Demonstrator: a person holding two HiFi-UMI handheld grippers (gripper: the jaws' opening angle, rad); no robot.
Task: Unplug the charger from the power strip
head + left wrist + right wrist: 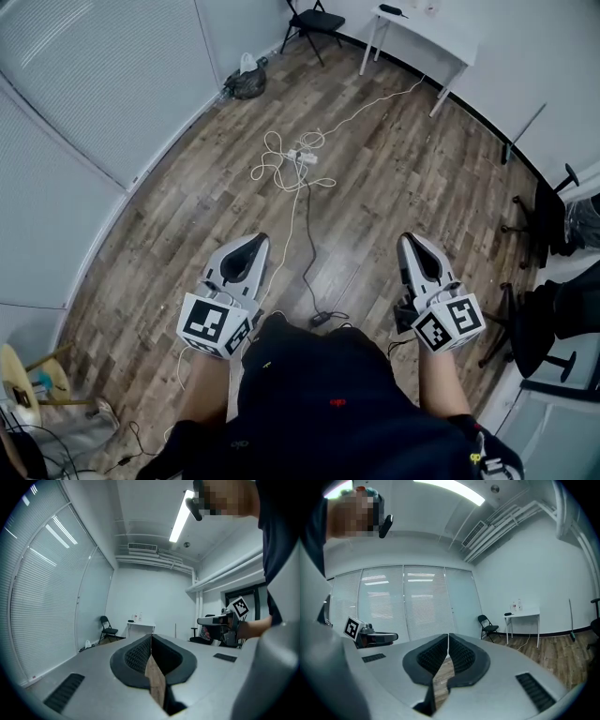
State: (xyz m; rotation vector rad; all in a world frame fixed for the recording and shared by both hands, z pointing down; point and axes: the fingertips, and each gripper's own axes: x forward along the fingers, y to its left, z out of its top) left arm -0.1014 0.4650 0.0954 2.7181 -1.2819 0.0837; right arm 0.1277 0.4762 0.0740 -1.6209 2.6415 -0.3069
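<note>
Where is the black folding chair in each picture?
Head view: the black folding chair sits at the top edge, near the middle, by the wall.
Left gripper view: the chair is small, left of centre, against the far wall.
Right gripper view: the chair is right of centre, by the far wall.
Shared landmark: the white table stands just right of the chair in all three.

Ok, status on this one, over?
Left gripper shut, empty; right gripper shut, empty. Power strip on floor ahead, untouched, white cables looped beside it. Black cable trails across floor between.
</note>
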